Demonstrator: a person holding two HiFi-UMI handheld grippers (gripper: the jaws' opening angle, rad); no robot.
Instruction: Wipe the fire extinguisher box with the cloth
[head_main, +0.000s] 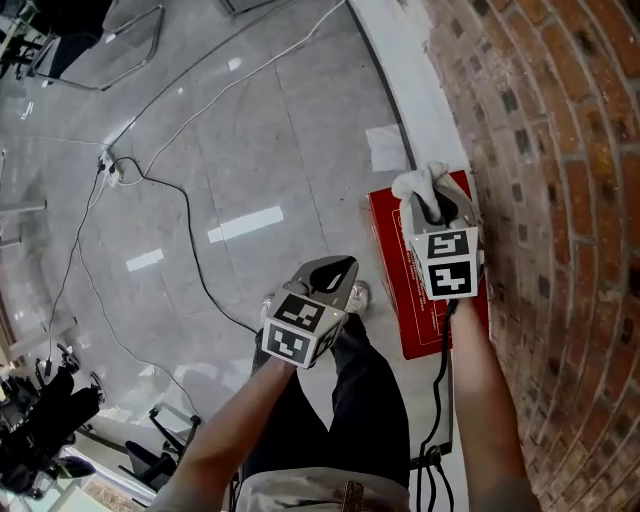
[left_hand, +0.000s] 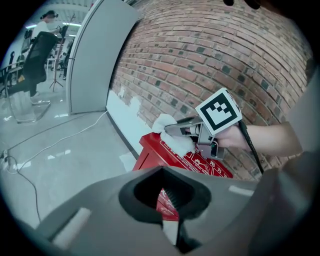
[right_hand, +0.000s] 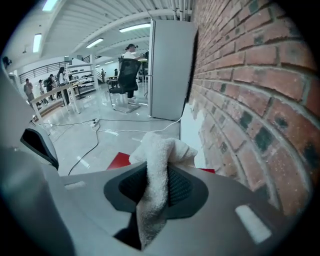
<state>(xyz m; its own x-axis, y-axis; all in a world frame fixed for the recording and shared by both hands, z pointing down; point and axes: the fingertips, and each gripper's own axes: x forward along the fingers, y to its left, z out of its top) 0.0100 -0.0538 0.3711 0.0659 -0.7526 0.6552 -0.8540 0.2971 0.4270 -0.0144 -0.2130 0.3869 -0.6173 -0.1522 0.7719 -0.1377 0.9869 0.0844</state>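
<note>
In the head view, the fire extinguisher box (head_main: 392, 255) is seen as a red box standing on the grey tiled floor (head_main: 250, 140), set right against the brick wall (head_main: 560, 200). White print is carried on its top face, but it is too small to be read.

The right gripper (head_main: 432, 203) is held over the far end of the box, tilted downward. Its fingers are closed on the white cloth (head_main: 413, 183), which is pinched between the pads and bunched up beyond the tips. In the left gripper view the cloth is seen lying on the far part of the red top, near the wall. In the right gripper view a strip of the cloth is shown hanging down between the fingers toward the camera, with red corners of the box visible on either side of it.

The left gripper (head_main: 340, 268) is held beside the box on the floor side, apart from it and above the person's dark trouser leg (head_main: 365, 390). Its fingers are brought together at the tips and nothing is gripped by them; part of the box is seen through the opening behind the tips.

Thin cables (head_main: 190, 245) are trailed across the floor, well apart from the box.
</note>
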